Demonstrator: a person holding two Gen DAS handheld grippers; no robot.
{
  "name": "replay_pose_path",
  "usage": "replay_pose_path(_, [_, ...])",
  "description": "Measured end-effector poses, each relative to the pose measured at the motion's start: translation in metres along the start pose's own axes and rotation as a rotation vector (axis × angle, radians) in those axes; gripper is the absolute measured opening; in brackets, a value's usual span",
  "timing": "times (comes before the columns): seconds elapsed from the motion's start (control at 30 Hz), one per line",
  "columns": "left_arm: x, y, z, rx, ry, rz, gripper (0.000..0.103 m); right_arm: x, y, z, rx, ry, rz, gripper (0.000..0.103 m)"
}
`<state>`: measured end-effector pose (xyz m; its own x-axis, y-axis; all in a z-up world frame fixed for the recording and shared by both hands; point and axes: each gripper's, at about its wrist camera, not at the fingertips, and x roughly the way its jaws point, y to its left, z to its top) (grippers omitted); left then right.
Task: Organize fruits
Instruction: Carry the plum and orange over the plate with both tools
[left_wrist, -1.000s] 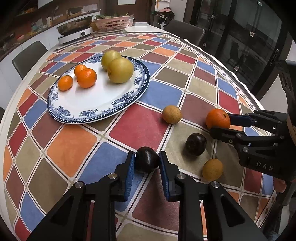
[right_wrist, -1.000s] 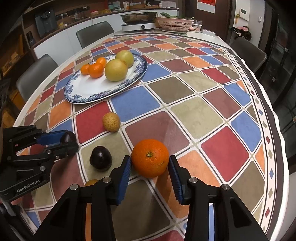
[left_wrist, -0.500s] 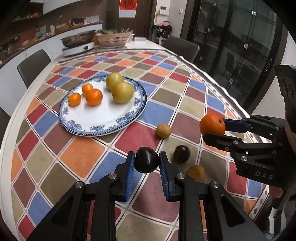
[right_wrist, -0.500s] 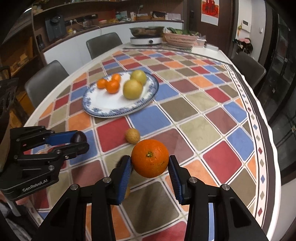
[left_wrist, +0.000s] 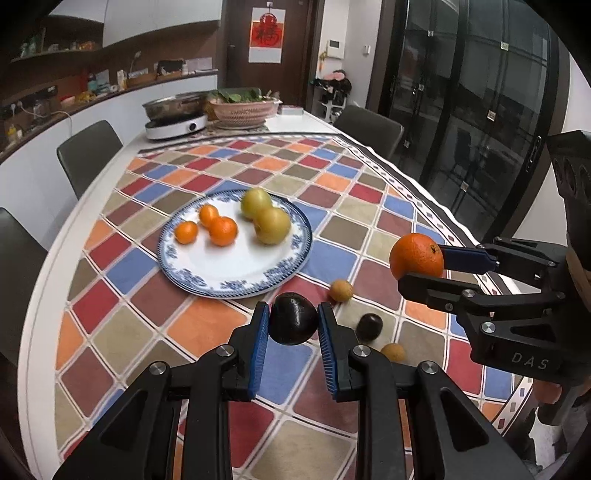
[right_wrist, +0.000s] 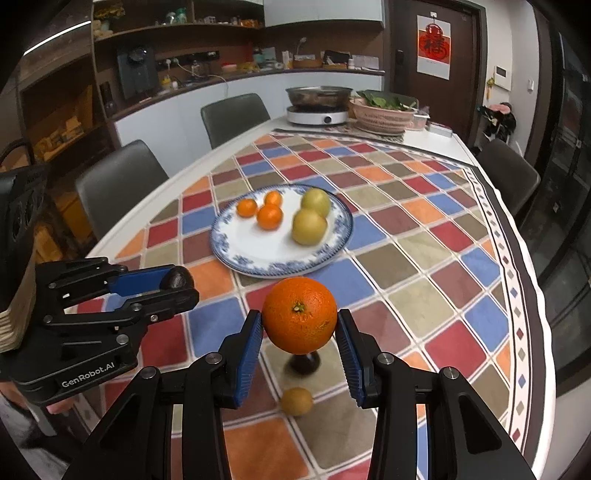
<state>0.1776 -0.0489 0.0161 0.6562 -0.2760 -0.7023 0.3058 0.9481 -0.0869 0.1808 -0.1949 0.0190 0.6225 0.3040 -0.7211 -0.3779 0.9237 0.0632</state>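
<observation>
1. We are holding a dark plum in the left gripper, its blue pads pressing on the two sides of the fruit at its widest part. The plum is hanging clear above the checked tablecloth, short of the blue-and-white plate.

2. We are carrying a large orange in the right gripper, the jaws standing wider here and clamping it across its middle, stem end facing the camera. It too is in the air, near the plate's closest rim.

3. We are judging the plum to be light, smooth and rather slippery, with a skin that bruises under hard pressure, so we are favouring a gentle squeeze on its broadest girth.

4. We are reckoning the orange heavier and firmer, its pebbled peel giving the pads good purchase; holding it at the equator is keeping it from rolling out.

5. Both are round, so we are expecting them to roll once set down; the free white area of the plate, beside the three mandarins and two yellow pears, is looking like the safe spot.

6. Three fruits are lying on the cloth: another dark plum and two small tan fruits, well apart from the plate.
</observation>
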Motion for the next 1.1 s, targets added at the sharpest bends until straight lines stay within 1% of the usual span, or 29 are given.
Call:
replay_pose_path(0.3, [-0.009,0.021,0.016,0.015,-0.047,0.035,0.027,0.003,0.018,0.025,-0.022,-0.03,0.034,0.042])
replay_pose_path(0.53, [-0.002,0.041,0.029,0.032,-0.05,0.049,0.027,0.019,0.028,0.047,-0.037,-0.023,0.07,0.042])
replay_pose_path(0.83, [0.027,0.073,0.041,0.016,-0.005,0.05,0.027,0.064,0.034,0.07,-0.041,0.045,0.09,0.042])
replay_pose_path(0.97, [0.046,0.086,0.045,0.018,0.017,0.056,0.027,0.087,0.034,0.076,-0.04,0.075,0.096,0.042])
replay_pose_path(1.1, [0.068,0.1,0.048,0.024,0.042,0.044,0.027,0.11,0.032,0.081,-0.035,0.107,0.1,0.042])
